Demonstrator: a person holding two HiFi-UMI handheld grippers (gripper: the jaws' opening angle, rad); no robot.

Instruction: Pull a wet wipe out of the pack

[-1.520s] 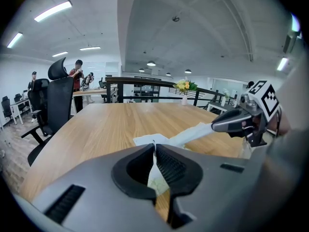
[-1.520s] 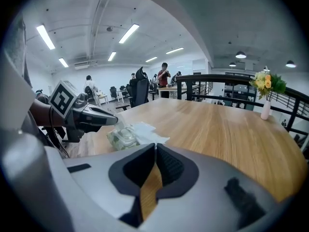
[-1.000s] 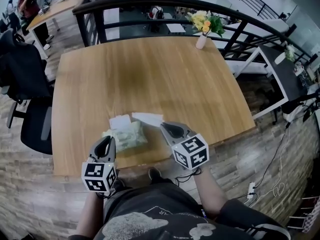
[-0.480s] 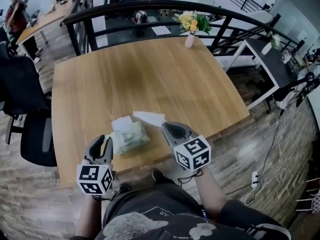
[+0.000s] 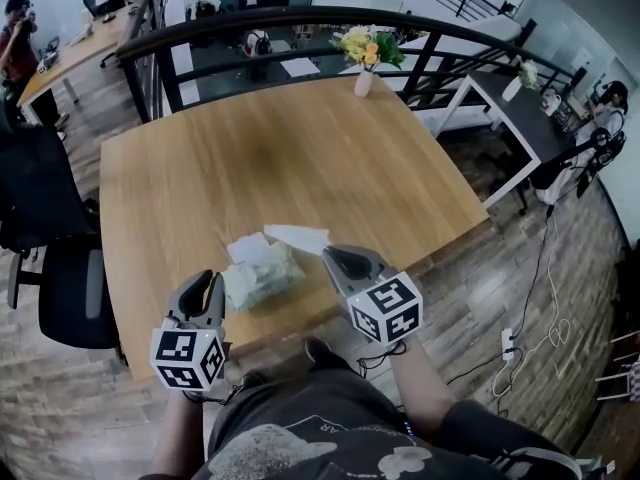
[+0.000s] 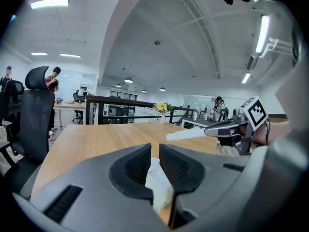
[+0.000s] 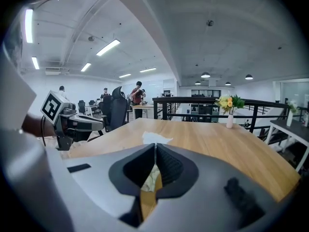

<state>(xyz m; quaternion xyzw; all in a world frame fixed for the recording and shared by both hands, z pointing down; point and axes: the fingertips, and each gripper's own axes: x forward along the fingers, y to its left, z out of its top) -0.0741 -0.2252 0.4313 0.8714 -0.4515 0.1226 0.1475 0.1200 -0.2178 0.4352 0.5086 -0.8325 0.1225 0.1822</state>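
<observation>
An open office surrounded a wooden tabletop (image 5: 300, 148), with a black railing (image 5: 300, 16) past its far edge, a vase (image 5: 364, 81) of yellow flowers (image 5: 368, 46) at that edge and a black chair (image 5: 50, 228) off to the left. In the head view the pack (image 5: 262, 276) lay flat close to the near edge, between the 2 grippers. The left gripper (image 5: 212, 278) hovered just beside the pack's left end. The right gripper (image 5: 327, 253) stood to the pack's right and pinched 1 white wipe (image 5: 297, 236), which stretched left from its tips, just past the pack's far corner. Another white piece (image 5: 245, 248) sat at the pack's far end, touching it.

In the left gripper view the left gripper (image 6: 154, 146) had its jaws a little apart, having just been closing. Bare wood showed through the gap at the tips, and the pack's (image 6: 158, 182) pale end showed low in the gap between them, not clamped. To the right, the right gripper (image 6: 208, 132) held the wipe (image 6: 186, 135) out almost level over the tabletop (image 6: 96, 139).

In the right gripper view the right gripper (image 7: 155, 146) had its jaws pressed together on the wipe (image 7: 157, 138), whose white edge stuck out past the tips. The left gripper (image 7: 101, 124) pointed in from the left. The vase (image 7: 229, 121) stood at the tabletop's (image 7: 217, 144) far edge before the railing (image 7: 203, 100), and a person (image 7: 138, 93) stood by desks beyond.
</observation>
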